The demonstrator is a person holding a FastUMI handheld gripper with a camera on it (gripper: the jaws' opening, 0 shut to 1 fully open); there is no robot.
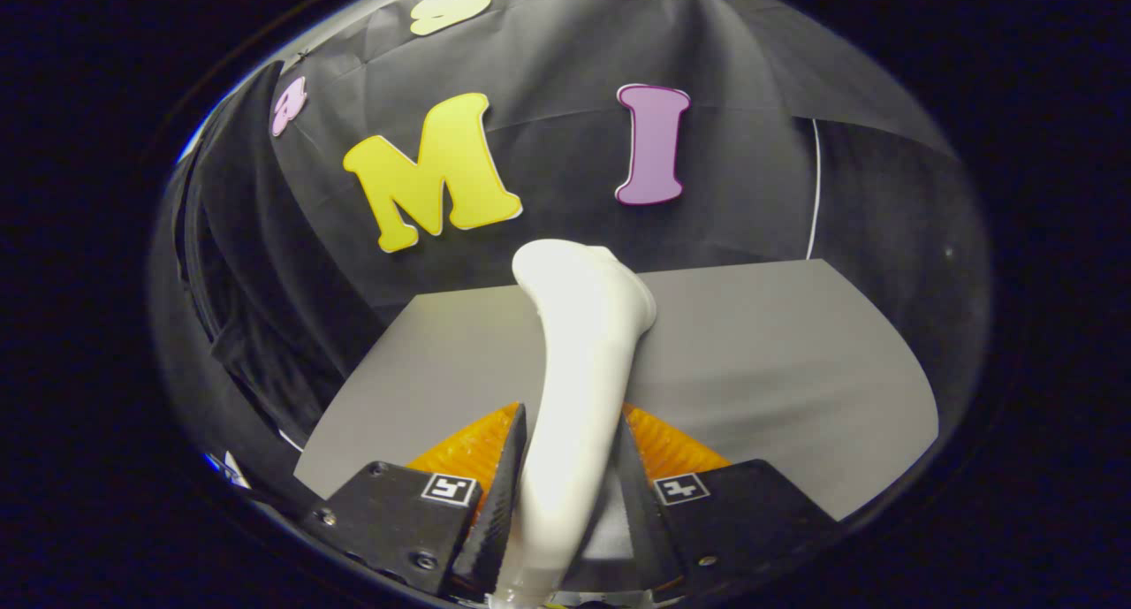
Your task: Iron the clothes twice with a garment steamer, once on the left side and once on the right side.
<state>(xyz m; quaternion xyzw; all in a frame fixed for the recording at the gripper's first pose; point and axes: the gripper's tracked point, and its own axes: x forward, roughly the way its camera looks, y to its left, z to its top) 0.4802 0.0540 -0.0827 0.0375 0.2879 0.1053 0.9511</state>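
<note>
A white garment steamer point(579, 361) stands clamped in the hand-held gripper point(565, 468), its handle squeezed from left and right by both fingers, which have closed narrow around it. The steamer rises from between the fingers and flares into a wider head at the far end, tilted slightly to the left, above a grey table point(778, 361). The table stretches away beyond the fingers to the black cloth wall point(565, 194) at the back of the booth. On the left, a dark garment point(256, 282) hangs in folds beside the table's left edge, well apart from the steamer head. A thin white cord point(815, 194) runs down the wall at the far right, meeting the table's far corner.
</note>
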